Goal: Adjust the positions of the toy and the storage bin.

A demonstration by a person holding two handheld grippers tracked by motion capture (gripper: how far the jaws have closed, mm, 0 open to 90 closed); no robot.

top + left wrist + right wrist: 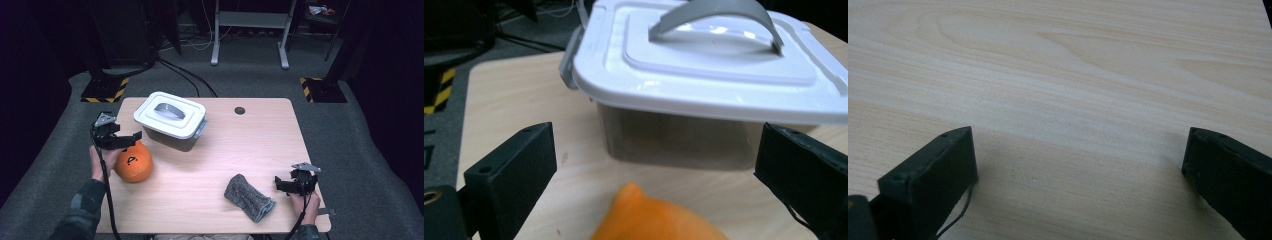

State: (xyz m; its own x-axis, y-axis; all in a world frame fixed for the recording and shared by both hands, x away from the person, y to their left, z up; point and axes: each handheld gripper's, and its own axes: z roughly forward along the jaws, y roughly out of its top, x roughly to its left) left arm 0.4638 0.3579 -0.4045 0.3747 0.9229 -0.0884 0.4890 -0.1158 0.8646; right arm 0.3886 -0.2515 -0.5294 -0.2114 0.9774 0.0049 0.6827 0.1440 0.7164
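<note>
Orange ball (133,163) sits on my pale wooden table (240,145) just left of the lidded white box (170,120), under my wide-open left gripper (131,140), my right gripper (278,184) wide too, dark carpeted room around.

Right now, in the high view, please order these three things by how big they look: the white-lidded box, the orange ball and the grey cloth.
1. white-lidded box, clearly the largest.
2. grey cloth and orange ball: they look about alike in size, so I would not rank them. The left gripper also overlaps the ball's top.
</note>
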